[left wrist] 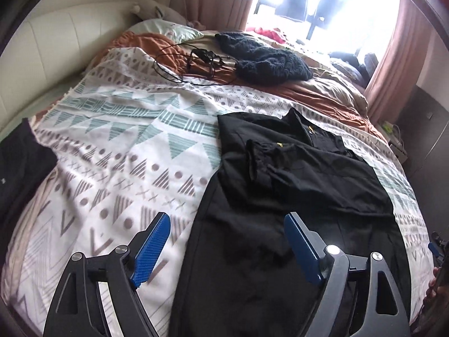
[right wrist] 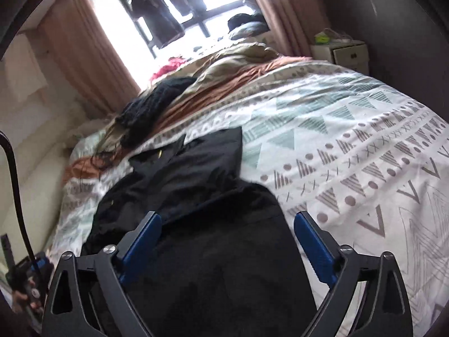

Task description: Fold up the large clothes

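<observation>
Blue-padded fingers of the left gripper (left wrist: 226,220) stand wide apart with nothing between them, hovering over the near edge of a black garment (left wrist: 294,196) and the patterned bedspread (left wrist: 118,151) beside it. One pad sits above the white and teal cover, the other above the dark cloth. The garment lies spread along the bed, its upper part partly folded over itself, a small yellow mark showing near the collar. From the right wrist view, the right gripper (right wrist: 228,220) is likewise fully spread and holds nothing; the black garment (right wrist: 196,185) fills the gap beneath its fingers and runs away toward the window (right wrist: 168,8). Beyond the garment lie a dark knitted piece (left wrist: 263,56), a tangle of black cable (left wrist: 193,61) and a rust-coloured blanket (left wrist: 322,95). Pink curtains (left wrist: 393,47) frame the bright window
</observation>
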The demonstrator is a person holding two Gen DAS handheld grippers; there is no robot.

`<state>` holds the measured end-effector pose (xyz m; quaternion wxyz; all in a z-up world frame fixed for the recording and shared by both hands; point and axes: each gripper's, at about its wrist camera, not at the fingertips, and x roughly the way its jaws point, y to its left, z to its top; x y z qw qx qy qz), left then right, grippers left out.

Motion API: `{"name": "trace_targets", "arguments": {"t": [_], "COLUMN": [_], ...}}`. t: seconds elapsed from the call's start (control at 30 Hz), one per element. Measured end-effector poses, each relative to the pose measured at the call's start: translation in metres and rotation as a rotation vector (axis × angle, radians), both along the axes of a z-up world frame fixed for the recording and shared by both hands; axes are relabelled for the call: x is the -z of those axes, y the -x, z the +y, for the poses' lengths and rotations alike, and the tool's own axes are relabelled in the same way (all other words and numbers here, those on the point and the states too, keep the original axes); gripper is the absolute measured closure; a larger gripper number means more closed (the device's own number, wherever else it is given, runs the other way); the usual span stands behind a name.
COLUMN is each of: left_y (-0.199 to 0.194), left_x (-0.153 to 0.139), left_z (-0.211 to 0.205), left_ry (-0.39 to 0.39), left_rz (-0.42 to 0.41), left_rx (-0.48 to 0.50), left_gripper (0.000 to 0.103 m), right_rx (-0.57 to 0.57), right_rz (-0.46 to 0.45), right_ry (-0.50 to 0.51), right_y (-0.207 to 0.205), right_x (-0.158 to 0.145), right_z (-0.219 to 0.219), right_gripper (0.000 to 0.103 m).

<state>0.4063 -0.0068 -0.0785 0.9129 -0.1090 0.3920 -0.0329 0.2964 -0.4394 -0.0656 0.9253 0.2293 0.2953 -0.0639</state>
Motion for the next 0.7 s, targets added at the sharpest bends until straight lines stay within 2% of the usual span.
{"name": "trace_targets", "arguments": {"t": [0.1,0.23,0.33,0.7], "left_y": [0.020,0.047,0.065,0.123], "left_x": [-0.002,-0.005,-0.005,0.019], "left_z": [0.009,0.021,0.027,0.045], "left_ry": [-0.013,-0.024,-0.024,-0.022], "left_rz": [-0.033,-0.090,-0.116,-0.097], "left_rx": [-0.018,-0.045,-0.047,-0.046], "left_gripper": [0.019,0.005,0.001,0.001], "right_rx": [-0.025,-0.013,0.008,-0.030], "right_rz": [0.044,0.042,0.037,0.092], "right_ry": [0.054,0.066,0.081,0.159], "right_y": [0.010,0.029,0.042,0.077], "right_x": [0.005,0.012,0.014,0.022], "right_z": [0.011,0.021,0.026,0.045], "right_gripper": [0.007,0.007,0.007,0.007]}}
